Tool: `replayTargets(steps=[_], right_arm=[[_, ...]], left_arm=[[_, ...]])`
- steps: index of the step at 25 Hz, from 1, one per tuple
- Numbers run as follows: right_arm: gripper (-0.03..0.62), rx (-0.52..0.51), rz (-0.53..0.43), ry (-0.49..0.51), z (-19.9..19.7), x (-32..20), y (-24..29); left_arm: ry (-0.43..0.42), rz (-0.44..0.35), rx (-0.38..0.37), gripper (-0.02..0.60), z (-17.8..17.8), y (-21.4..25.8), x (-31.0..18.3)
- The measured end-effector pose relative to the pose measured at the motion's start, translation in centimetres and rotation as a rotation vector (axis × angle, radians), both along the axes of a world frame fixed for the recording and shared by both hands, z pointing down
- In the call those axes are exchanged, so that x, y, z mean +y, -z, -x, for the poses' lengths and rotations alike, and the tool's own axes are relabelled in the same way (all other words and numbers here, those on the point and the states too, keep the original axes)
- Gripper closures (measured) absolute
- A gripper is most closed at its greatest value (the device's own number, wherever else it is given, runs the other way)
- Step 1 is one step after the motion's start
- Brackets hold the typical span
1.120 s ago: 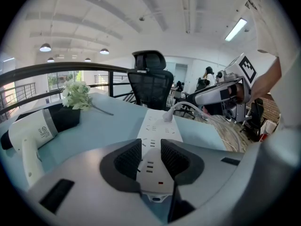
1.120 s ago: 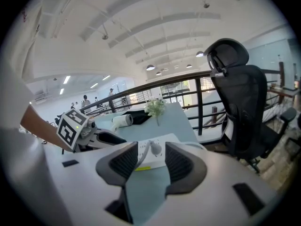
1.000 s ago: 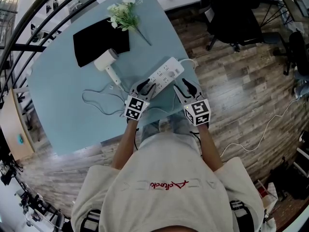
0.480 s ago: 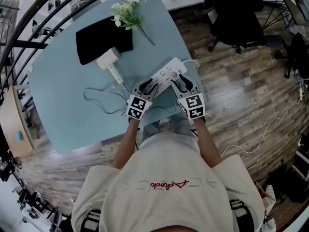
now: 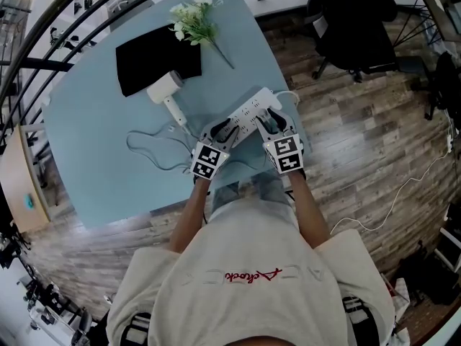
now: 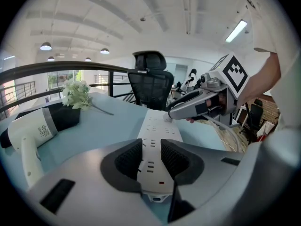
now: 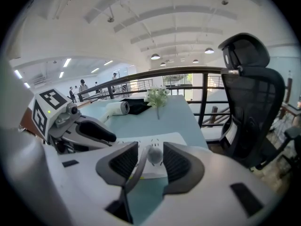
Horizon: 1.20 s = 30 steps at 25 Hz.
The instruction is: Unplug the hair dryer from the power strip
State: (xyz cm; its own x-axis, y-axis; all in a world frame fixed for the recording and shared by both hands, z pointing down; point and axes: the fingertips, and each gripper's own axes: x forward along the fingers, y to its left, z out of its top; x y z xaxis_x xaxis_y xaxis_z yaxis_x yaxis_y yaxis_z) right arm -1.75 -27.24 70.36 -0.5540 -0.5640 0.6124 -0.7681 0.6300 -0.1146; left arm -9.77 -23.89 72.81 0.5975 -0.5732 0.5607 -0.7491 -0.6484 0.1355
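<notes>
The right gripper's (image 7: pixel 149 146) jaws are standing apart, straddling a round white plug (image 7: pixel 154 155) that is sitting in the far end of a white power strip (image 6: pixel 157 126). The plug's pale cord (image 7: pixel 134 175) is running back between the jaws toward the camera. Whether the pads are touching the plug is not clear.

The left gripper's (image 6: pixel 151 144) jaws are also standing a little apart, hovering over the near end of the power strip, whose sockets and small red light are showing in the gap.

The strip is lying diagonally on a pale blue tabletop (image 5: pixel 94 157), near its edge, with both grippers side by side over it. The white hair dryer (image 5: pixel 164 89) is lying well apart from the strip, its head resting on a black cloth (image 5: pixel 144 60). A loose cable (image 5: pixel 151 150) is looping across the tabletop between the dryer and the person. A sprig of white flowers (image 5: pixel 193 20) is lying just beyond the cloth. A black office chair (image 5: pixel 353 27) is standing on the wooden floor (image 5: pixel 360 143) past the tabletop.
</notes>
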Motion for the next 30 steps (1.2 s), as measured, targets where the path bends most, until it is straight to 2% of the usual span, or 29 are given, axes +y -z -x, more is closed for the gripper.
replayTargets(steps=[8, 11, 14, 27, 30], right_arm=[[0.427, 0.041, 0.021, -0.013, 0.2, -0.3, -1.1], [0.461, 0.069, 0.012, -0.019, -0.1, -0.6, -1.5], [0.468, 0.083, 0.01, -0.015, -0.2, -0.6, -1.6], [0.48, 0.058, 0.042, -0.019, -0.3, -0.5, -1.1], [0.48, 0.017, 0.026, -0.041, -0.4, -1.0, 0.0]], left_arm=[[-0.003, 0.007, 0.003, 0.468, 0.1, 0.1, 0.0], [-0.001, 0.007, 0.005, 0.468, 0.2, 0.0, -0.1], [-0.001, 0.005, 0.003, 0.468, 0.1, -0.1, -0.1], [0.003, 0.001, -0.014, 0.468, 0.0, 0.0, 0.0], [0.002, 0.003, -0.018, 0.468, 0.0, -0.1, 0.0]])
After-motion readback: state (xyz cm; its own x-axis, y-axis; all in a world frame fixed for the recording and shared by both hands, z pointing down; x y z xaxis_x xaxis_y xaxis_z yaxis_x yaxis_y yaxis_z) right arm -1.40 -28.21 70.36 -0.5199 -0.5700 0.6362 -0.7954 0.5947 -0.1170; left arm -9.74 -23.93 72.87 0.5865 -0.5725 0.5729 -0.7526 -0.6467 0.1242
